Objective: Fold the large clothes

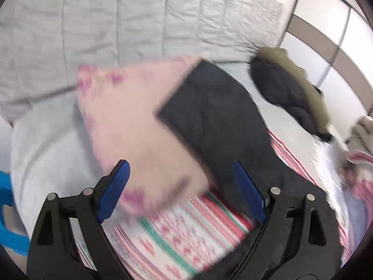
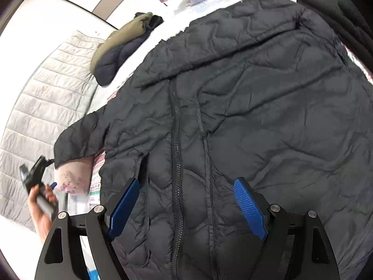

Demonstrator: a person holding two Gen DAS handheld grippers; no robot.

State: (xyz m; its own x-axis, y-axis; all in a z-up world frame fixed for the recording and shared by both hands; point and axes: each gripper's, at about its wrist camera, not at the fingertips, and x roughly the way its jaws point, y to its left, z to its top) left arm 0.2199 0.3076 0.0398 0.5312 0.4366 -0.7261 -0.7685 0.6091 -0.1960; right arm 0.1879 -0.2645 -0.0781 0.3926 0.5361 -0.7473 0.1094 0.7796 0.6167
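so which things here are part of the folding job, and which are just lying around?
Job:
- black quilted jacket, spread out zipper-up
- patterned bedspread under it

Lying about:
- olive and navy jacket, bundled
- pink pillow
- grey quilt

We see a large dark quilted puffer jacket (image 2: 244, 107) spread front-up across the bed (image 2: 42, 107), its padded surface creased. Its zipper (image 2: 176, 154) runs closed down the middle, from the broad collar folded flat near the top toward the hem at the bottom of the right wrist view. One sleeve (image 2: 79, 137) reaches out to the left, its cuff lying over a pale pink patterned pillow (image 2: 74, 175). In the blurred left wrist view, that dark sleeve (image 1: 209, 116) lies across the pillow (image 1: 130, 126).
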